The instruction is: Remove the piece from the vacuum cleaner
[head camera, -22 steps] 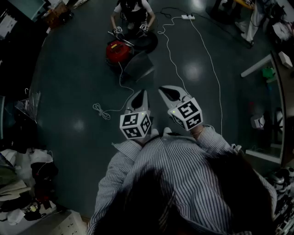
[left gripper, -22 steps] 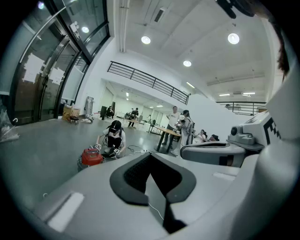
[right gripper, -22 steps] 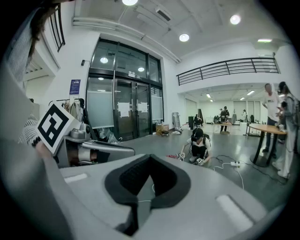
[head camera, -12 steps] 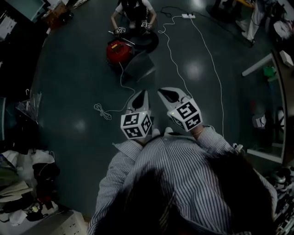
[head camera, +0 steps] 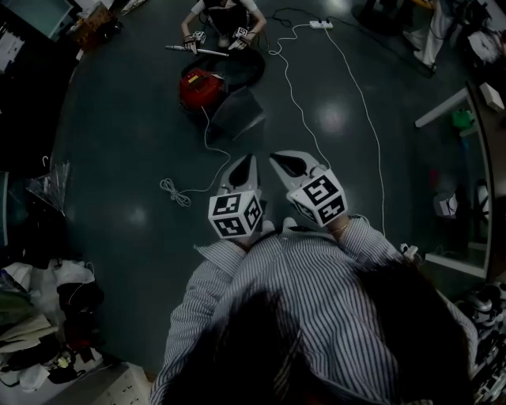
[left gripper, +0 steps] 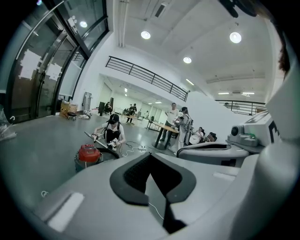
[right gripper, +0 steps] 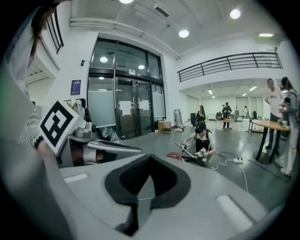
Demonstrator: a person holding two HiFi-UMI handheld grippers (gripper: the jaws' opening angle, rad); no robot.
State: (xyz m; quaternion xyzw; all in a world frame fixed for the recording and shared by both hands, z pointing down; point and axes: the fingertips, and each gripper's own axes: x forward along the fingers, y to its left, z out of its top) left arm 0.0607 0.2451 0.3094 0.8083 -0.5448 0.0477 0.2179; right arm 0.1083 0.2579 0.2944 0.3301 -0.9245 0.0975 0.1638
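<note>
A red vacuum cleaner [head camera: 198, 85] stands on the dark floor far ahead of me, also in the left gripper view [left gripper: 88, 153] and the right gripper view [right gripper: 175, 155]. Behind it another person [head camera: 219, 16] crouches and holds a long metal tube [head camera: 198, 51] across both of their own grippers. My left gripper [head camera: 243, 168] and right gripper [head camera: 291, 164] hang side by side in front of my striped shirt, well short of the vacuum. Both are shut with nothing between the jaws, as the left gripper [left gripper: 151, 161] and right gripper [right gripper: 149, 160] show in their own views.
A white cable [head camera: 207, 150] trails from the vacuum to a coil at my left, and a second cable runs to a power strip [head camera: 320, 24]. A grey flat panel [head camera: 237, 115] lies beside the vacuum. Clutter [head camera: 47, 316] fills the lower left; tables [head camera: 447, 111] stand at right.
The crouching person has lifted the metal tube away from the vacuum, farther back and level. My two grippers have barely moved.
</note>
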